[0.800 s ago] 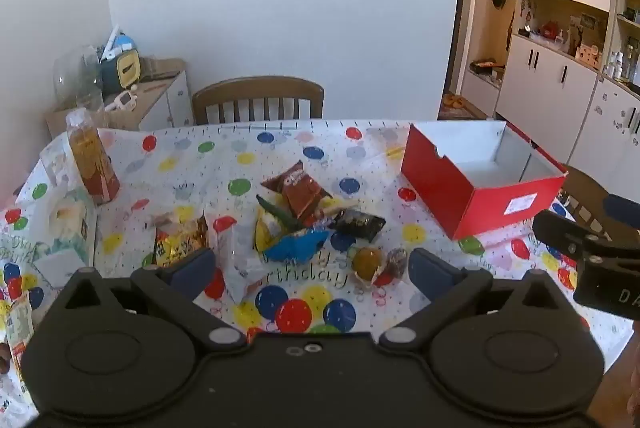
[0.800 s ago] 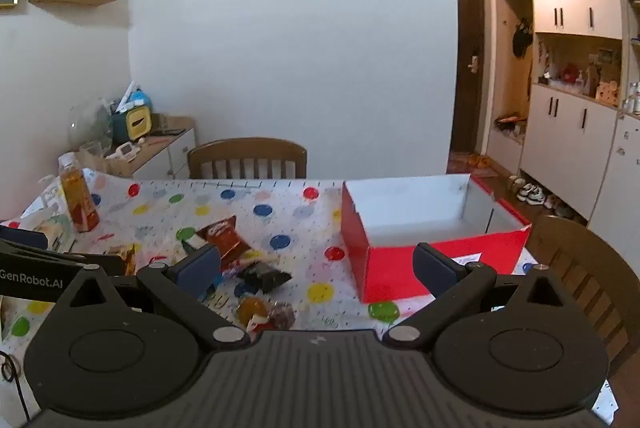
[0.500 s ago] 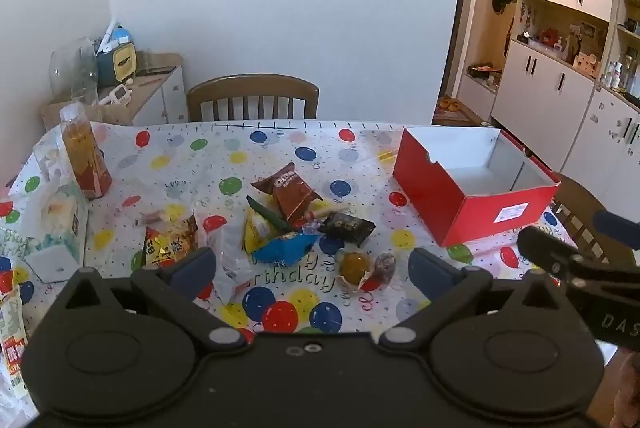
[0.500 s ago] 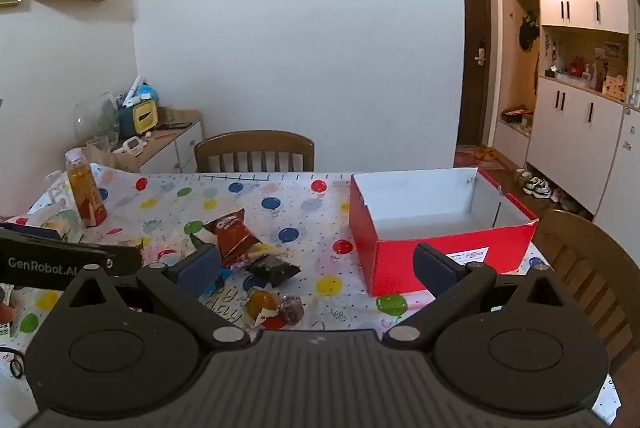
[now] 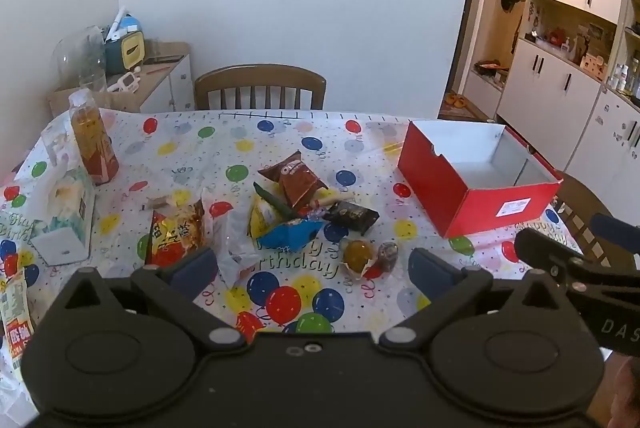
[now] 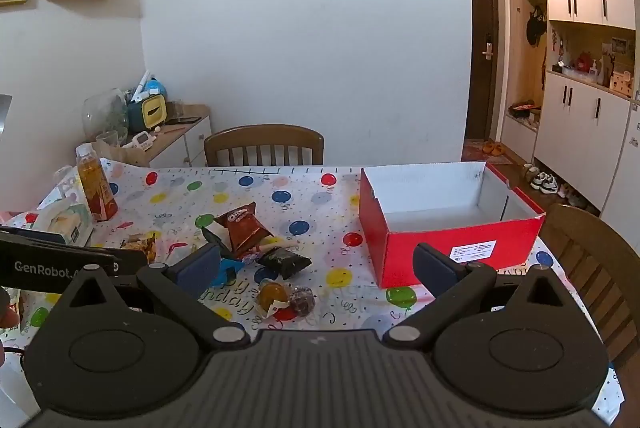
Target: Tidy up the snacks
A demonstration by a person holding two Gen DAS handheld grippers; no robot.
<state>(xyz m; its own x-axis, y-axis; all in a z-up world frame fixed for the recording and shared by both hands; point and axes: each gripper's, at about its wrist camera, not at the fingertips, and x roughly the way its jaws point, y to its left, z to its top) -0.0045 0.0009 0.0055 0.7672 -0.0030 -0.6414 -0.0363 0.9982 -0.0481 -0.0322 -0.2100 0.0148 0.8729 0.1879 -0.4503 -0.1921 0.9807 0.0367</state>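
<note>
A heap of snacks lies mid-table: a brown Oreo packet (image 5: 294,180), a blue packet (image 5: 290,234), a black packet (image 5: 352,216), a yellow-red packet (image 5: 176,232) and two round wrapped sweets (image 5: 358,254). An empty red box (image 5: 472,206) stands at the right. My left gripper (image 5: 312,268) is open and empty, above the table's near edge. My right gripper (image 6: 316,266) is open and empty, short of the Oreo packet (image 6: 240,228), the sweets (image 6: 274,298) and the red box (image 6: 452,252).
An orange drink bottle (image 5: 94,140), a tissue box (image 5: 64,216) and a flat packet (image 5: 16,328) sit at the table's left. A wooden chair (image 5: 260,86) stands behind the table, another chair (image 6: 592,268) at the right. Cabinets line the right wall.
Both grippers have drawn back and risen slightly, so the table shows a little farther and lower. Both stay open. The snacks and box have not moved.
</note>
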